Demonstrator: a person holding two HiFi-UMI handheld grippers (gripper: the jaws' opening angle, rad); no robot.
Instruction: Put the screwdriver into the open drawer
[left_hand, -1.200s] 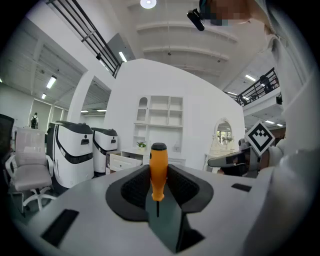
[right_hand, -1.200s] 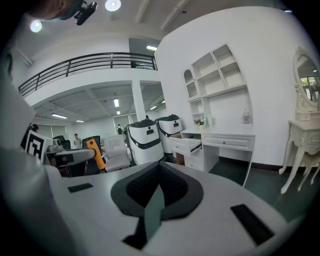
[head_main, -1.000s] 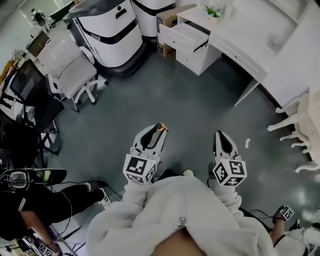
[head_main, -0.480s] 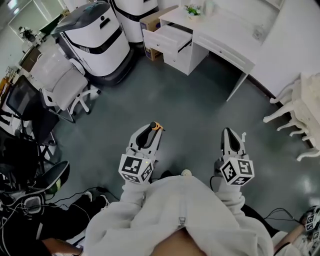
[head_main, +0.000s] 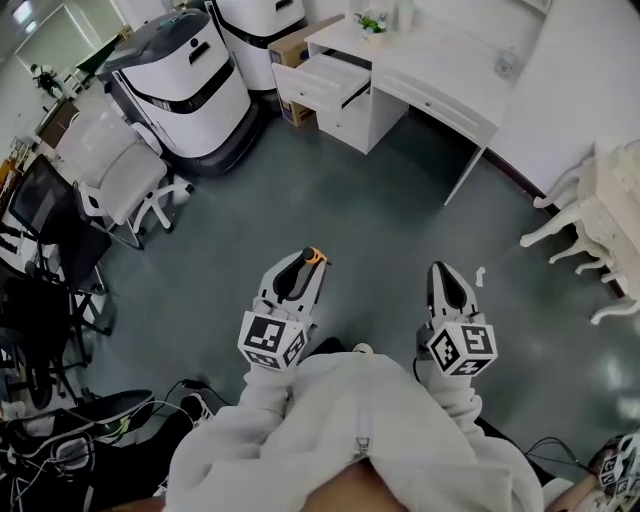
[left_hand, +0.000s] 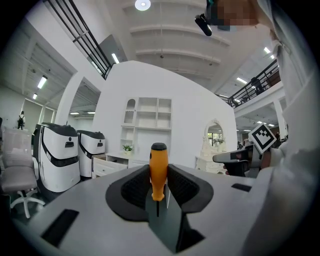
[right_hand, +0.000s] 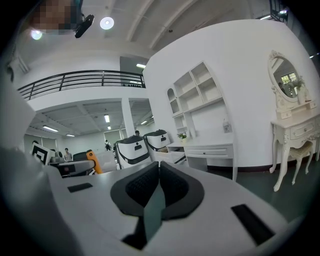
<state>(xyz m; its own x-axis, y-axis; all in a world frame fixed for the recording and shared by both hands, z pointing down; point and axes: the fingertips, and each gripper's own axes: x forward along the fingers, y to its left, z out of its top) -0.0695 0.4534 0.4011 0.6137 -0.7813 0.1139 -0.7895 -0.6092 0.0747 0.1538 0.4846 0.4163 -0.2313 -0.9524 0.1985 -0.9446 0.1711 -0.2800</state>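
Note:
My left gripper (head_main: 303, 264) is shut on the screwdriver (head_main: 314, 256), whose orange handle sticks out past the fingertips. In the left gripper view the screwdriver (left_hand: 158, 172) stands upright between the black pads, shaft downward. My right gripper (head_main: 441, 272) is shut with nothing in it; in its own view the right gripper's (right_hand: 159, 166) pads meet. The open drawer (head_main: 318, 78) juts from the left end of a white desk (head_main: 440, 70), far ahead across the grey floor. The drawer (left_hand: 103, 167) looks small and distant past the left jaws, and the drawer (right_hand: 171, 156) is equally distant in the right gripper view.
Two white-and-black machines (head_main: 190, 80) stand left of the desk, with a cardboard box (head_main: 300, 40) between. Office chairs (head_main: 120, 180) and cables (head_main: 60, 440) fill the left side. A white dressing table (head_main: 600, 230) stands at right. A white scrap (head_main: 478, 273) lies on the floor.
The desk and drawer have slid left in the head view as the person moves across the floor. Both grippers keep their hold and pose, carried along.

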